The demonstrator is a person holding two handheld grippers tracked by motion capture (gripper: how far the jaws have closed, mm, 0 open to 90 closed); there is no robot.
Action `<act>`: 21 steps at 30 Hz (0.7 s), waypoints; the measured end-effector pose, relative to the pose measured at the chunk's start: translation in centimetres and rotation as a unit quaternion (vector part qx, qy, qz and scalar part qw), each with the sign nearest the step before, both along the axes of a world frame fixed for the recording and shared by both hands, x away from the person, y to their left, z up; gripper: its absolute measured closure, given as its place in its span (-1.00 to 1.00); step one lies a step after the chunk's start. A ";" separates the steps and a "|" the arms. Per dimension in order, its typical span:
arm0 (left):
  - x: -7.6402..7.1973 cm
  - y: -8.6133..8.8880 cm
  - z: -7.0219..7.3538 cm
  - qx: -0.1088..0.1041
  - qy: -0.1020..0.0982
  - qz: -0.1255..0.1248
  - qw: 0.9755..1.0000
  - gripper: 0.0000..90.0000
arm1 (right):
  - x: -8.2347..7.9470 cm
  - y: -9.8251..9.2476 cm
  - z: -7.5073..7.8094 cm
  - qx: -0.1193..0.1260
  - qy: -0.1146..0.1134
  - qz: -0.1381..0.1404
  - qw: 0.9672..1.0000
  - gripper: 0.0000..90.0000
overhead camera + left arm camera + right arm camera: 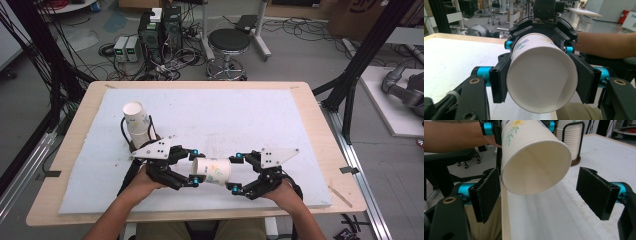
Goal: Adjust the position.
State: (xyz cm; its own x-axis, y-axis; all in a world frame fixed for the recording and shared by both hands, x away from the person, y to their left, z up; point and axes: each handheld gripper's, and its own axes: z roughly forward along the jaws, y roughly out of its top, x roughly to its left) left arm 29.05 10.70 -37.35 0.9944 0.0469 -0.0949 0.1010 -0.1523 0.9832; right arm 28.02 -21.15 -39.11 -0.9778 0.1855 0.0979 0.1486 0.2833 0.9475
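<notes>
A paper cup (212, 171) with a flower print lies level in the air above the front of the white board (225, 115). My left gripper (195, 167) is shut on its base end; in the left gripper view the pads (500, 80) press both sides of the cup (541, 75). My right gripper (236, 172) stands open around the cup's mouth. In the right gripper view the open rim of the cup (534, 162) sits between the jaws: the left pad (486, 195) is close beside it and the right pad is well apart. A stack of cups (137, 125) stands in a black wire holder at the back left.
The board covers a wooden table (75, 150) whose front edge is near my forearms. Beyond the table stand a black stool (228, 42), computer towers (160, 30) and loose cables. Black frame posts (357, 65) rise at both sides.
</notes>
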 end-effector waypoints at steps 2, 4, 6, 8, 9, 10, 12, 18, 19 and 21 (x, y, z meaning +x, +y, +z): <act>-0.1 0.0 0.1 -0.001 -0.003 -0.005 1.000 -0.17 | 0.0 0.2 0.0 0.001 0.000 0.006 1.000 -0.55; -0.1 0.0 0.1 -0.004 -0.002 -0.007 1.000 -0.17 | -0.1 0.3 0.0 0.003 0.002 0.009 1.000 -0.55; -0.1 0.0 0.1 -0.008 -0.001 -0.010 1.000 -0.17 | 0.0 0.4 0.1 0.009 0.004 0.015 1.000 -0.55; -0.1 0.0 0.1 -0.010 0.000 -0.011 1.000 -0.17 | 0.0 0.4 0.1 0.015 0.006 0.018 1.000 -0.54; -0.1 -0.1 0.1 -0.012 -0.001 -0.012 1.000 -0.17 | 0.0 0.4 0.1 0.016 0.006 0.019 1.000 -0.54; 0.0 -0.1 0.1 -0.013 -0.001 -0.013 1.000 -0.17 | 0.0 0.4 0.1 0.018 0.005 0.020 1.000 -0.51; 0.0 -0.1 0.0 -0.019 0.003 -0.015 1.000 -0.17 | 0.0 0.4 0.1 0.026 0.002 0.027 0.999 -0.45; 0.0 -0.1 -0.3 -0.029 0.009 -0.011 0.999 -0.17 | 0.1 0.3 -0.1 0.041 0.006 0.031 0.999 -0.37; 0.0 -0.1 -0.4 -0.028 0.010 -0.010 1.000 -0.17 | 0.1 0.3 -0.1 0.041 0.005 0.030 0.999 -0.37; 0.0 0.0 -0.5 -0.029 0.013 -0.008 0.999 -0.17 | 0.2 0.4 -0.2 0.038 0.004 0.027 0.999 -0.35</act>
